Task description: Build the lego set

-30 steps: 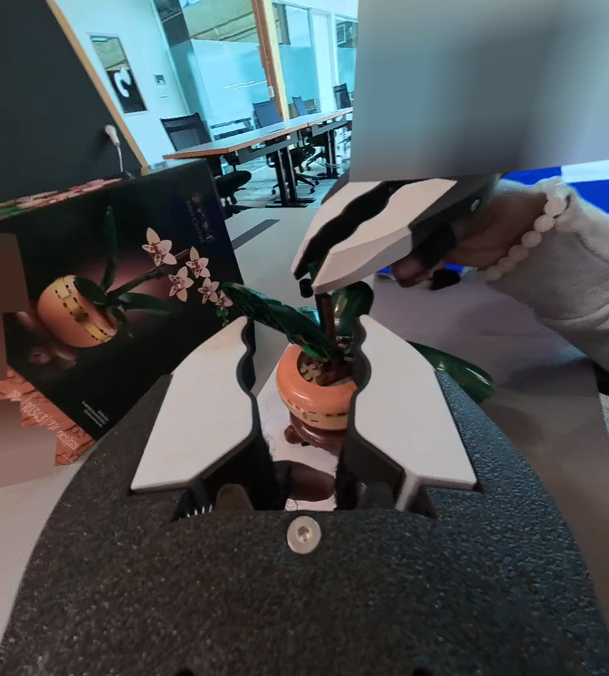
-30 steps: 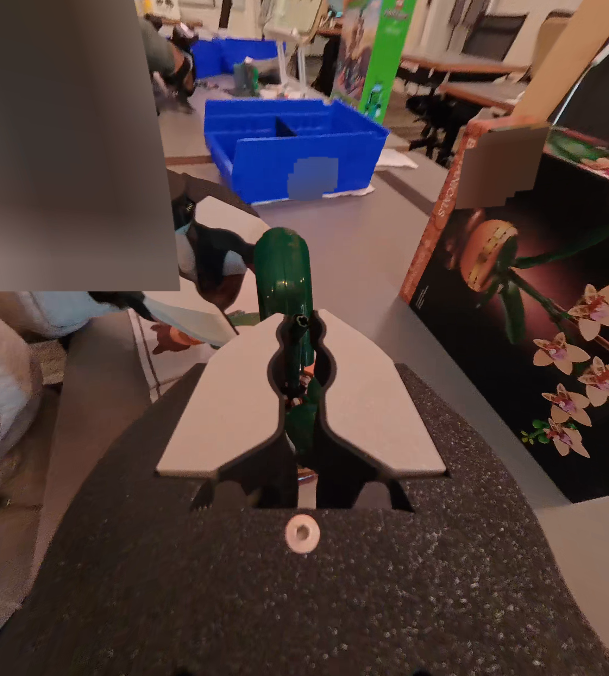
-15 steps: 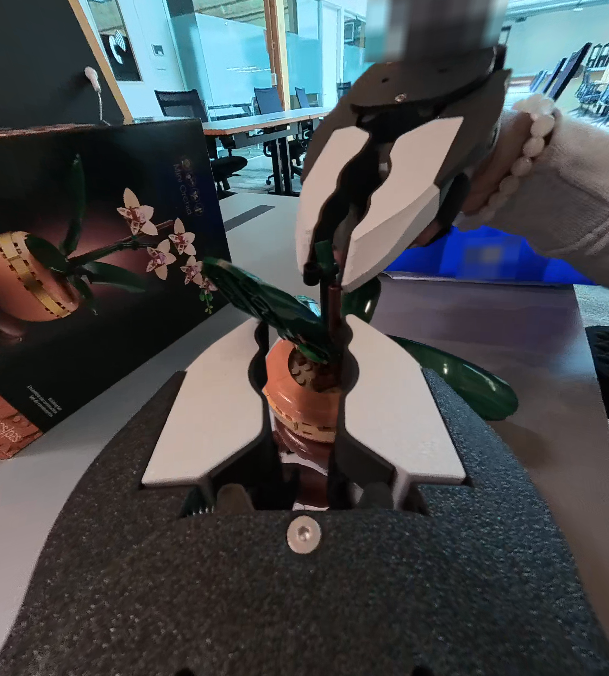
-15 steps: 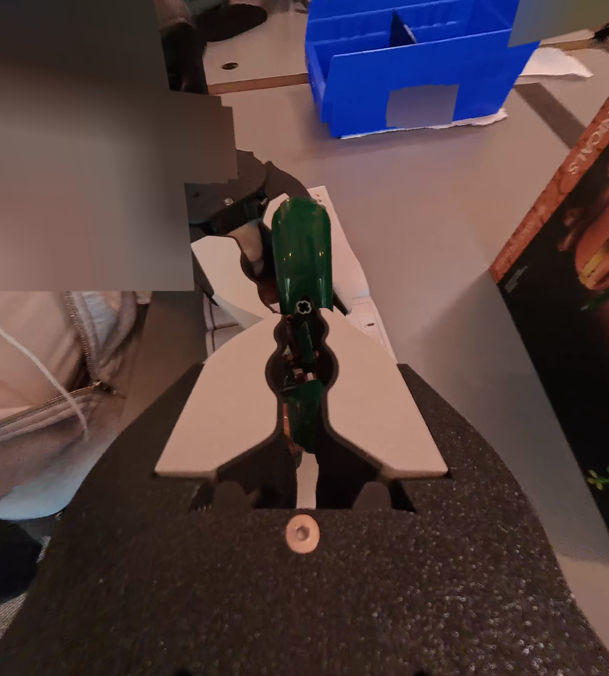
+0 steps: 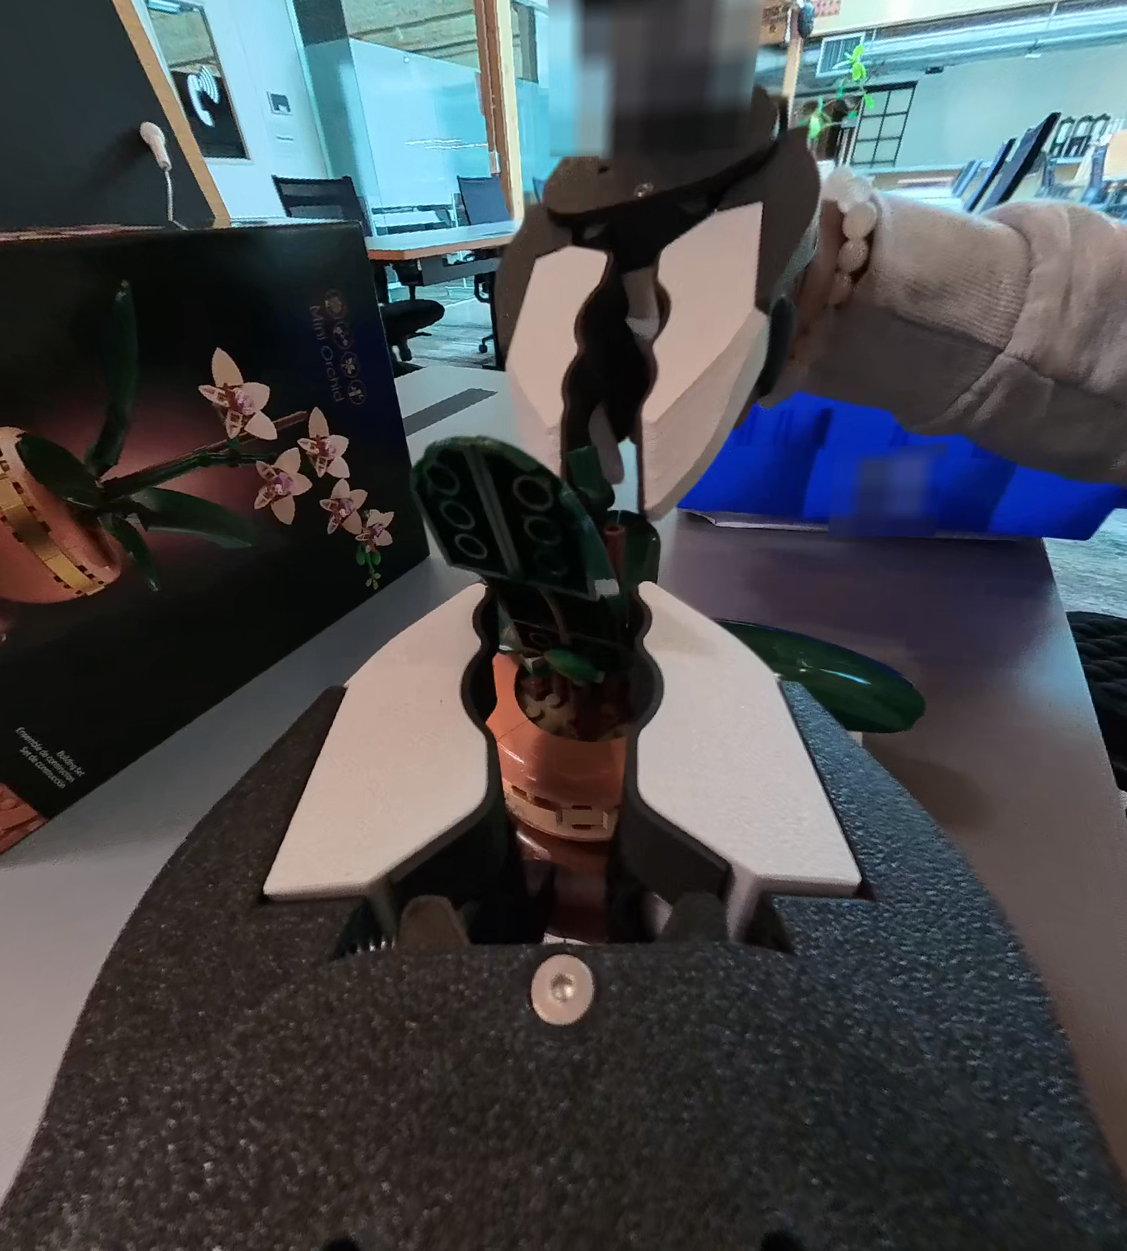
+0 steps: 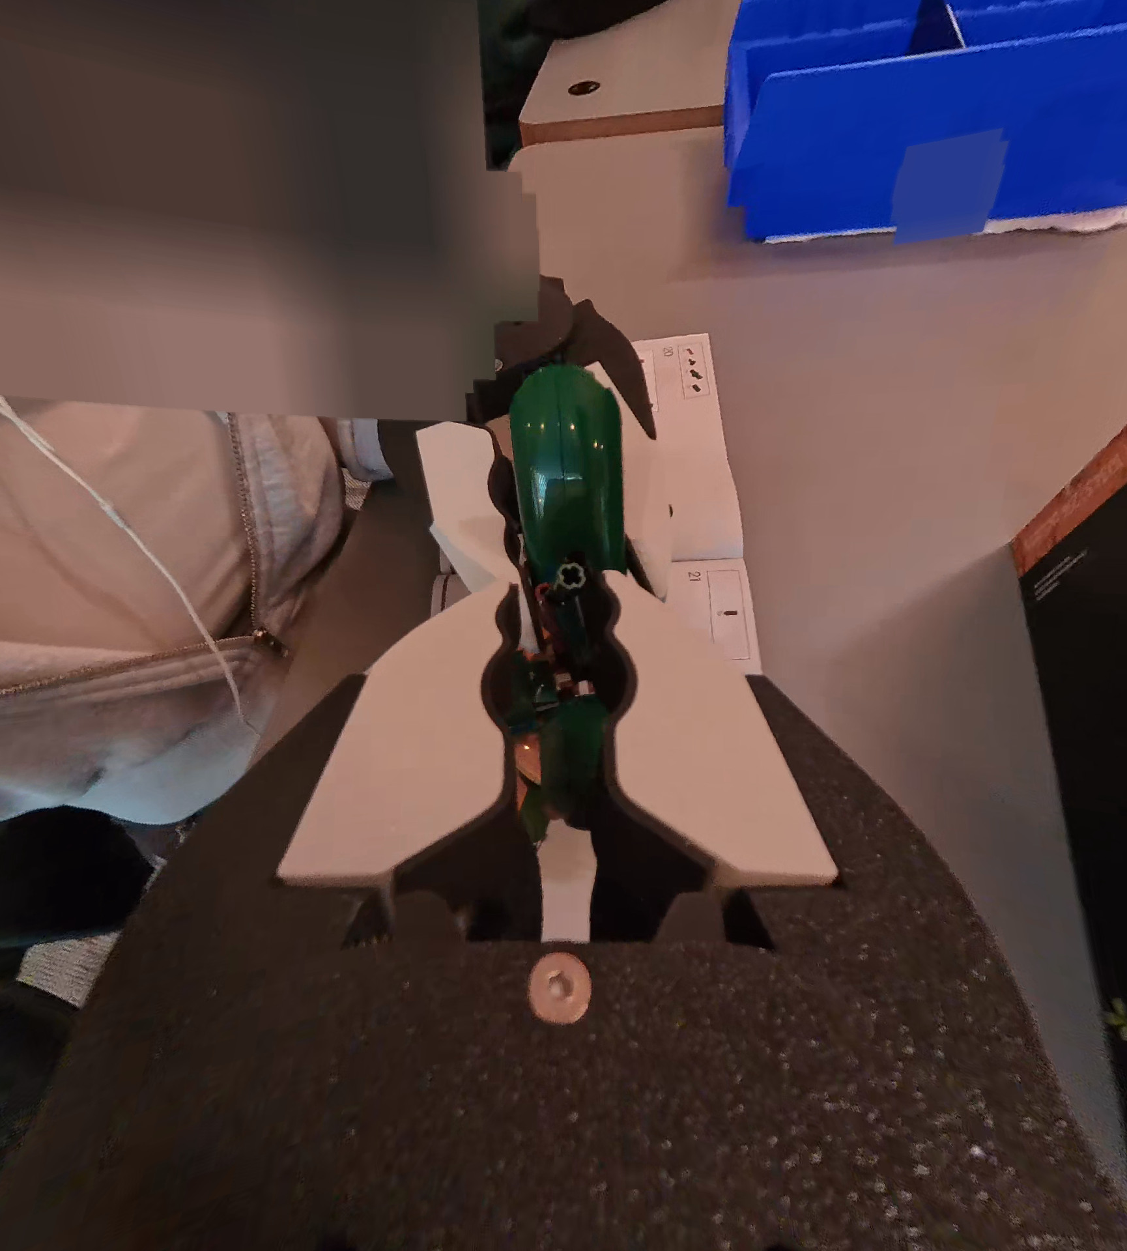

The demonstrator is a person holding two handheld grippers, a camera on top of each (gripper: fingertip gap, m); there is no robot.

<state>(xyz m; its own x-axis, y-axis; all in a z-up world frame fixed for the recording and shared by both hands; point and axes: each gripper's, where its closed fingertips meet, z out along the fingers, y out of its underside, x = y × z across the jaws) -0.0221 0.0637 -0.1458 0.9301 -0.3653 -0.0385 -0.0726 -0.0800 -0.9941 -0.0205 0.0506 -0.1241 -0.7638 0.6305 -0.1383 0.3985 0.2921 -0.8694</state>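
My left gripper (image 5: 561, 602) is shut on the terracotta pot (image 5: 557, 751) of the lego orchid and holds it upright over the table. A dark green leaf (image 5: 513, 521) rises from the pot with its studded underside toward me, and another leaf (image 5: 831, 677) sticks out to the right. My right gripper (image 5: 605, 474) points down from above and is shut on a thin dark green stem piece (image 5: 588, 467) at the plant's top, next to a brown stem (image 5: 615, 541). In the right wrist view the right gripper (image 6: 564, 596) grips that stem piece (image 6: 571, 582), with the glossy leaf (image 6: 564, 474) beyond it.
The set's black box (image 5: 161, 474) stands at the left, close to the plant; it also shows in the right wrist view (image 6: 1122, 744). A blue bin (image 6: 953, 101) sits farther back. An open instruction booklet (image 6: 703, 474) lies under the plant. A person's sleeve (image 5: 1021, 338) is at the right.
The right gripper has swung from slanting in at the side to pointing straight down over the plant. The left leaf now stands up, showing its underside. Both grips are unchanged.
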